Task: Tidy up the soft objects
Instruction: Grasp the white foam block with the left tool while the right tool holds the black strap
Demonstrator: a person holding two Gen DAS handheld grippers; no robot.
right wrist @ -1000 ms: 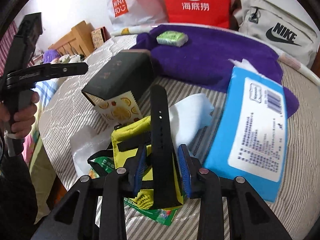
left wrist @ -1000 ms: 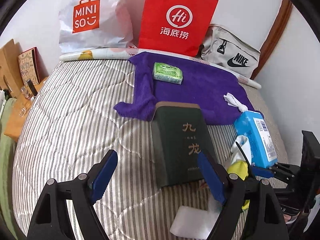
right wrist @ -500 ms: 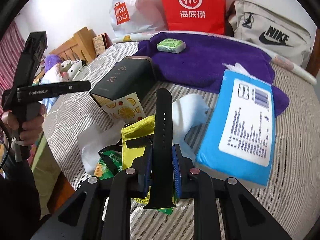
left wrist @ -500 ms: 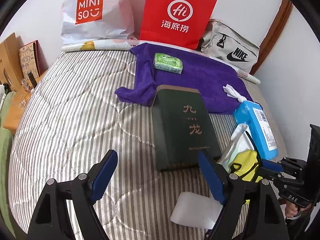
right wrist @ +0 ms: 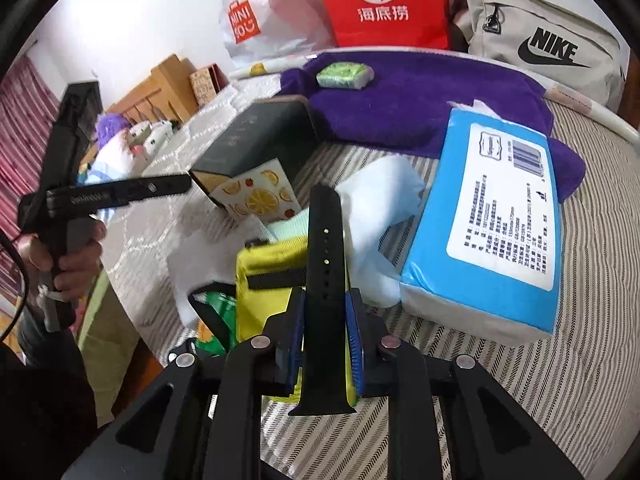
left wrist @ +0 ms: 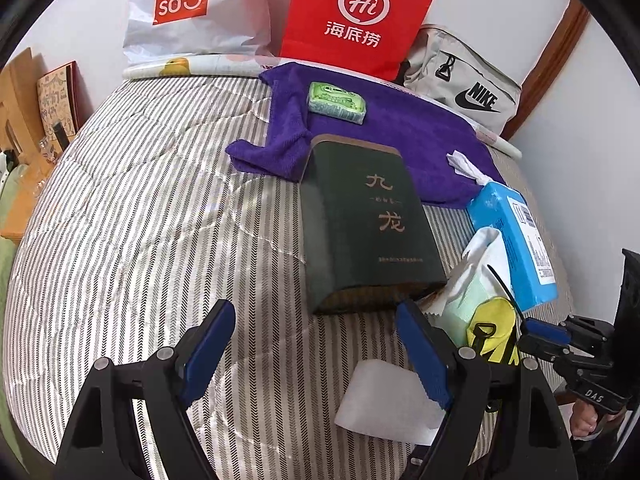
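My right gripper [right wrist: 325, 332] is shut on a black watch strap [right wrist: 325, 256] and holds it upright above a yellow pouch [right wrist: 268, 268]. It also shows at the right of the left wrist view [left wrist: 536, 334]. My left gripper [left wrist: 316, 344] is open and empty above the striped bed [left wrist: 140, 220], just in front of a dark green box [left wrist: 368, 224]. A purple towel [left wrist: 400, 128] with a green tissue pack [left wrist: 338, 102] on it lies at the back. A blue wipes pack [right wrist: 492, 236] lies to the right. White cloths [right wrist: 380, 204] lie between the pouch and the wipes.
A white Miniso bag [left wrist: 192, 8], a red paper bag [left wrist: 356, 16] and a beige Nike bag [left wrist: 460, 80] stand against the wall. A white foam piece [left wrist: 384, 400] lies near the bed's front edge. Wooden furniture [right wrist: 164, 84] and plush toys [right wrist: 128, 140] are on the left.
My right gripper closed on the black watch strap and lifted it slightly. My left gripper drew back a little from the green box, staying open.
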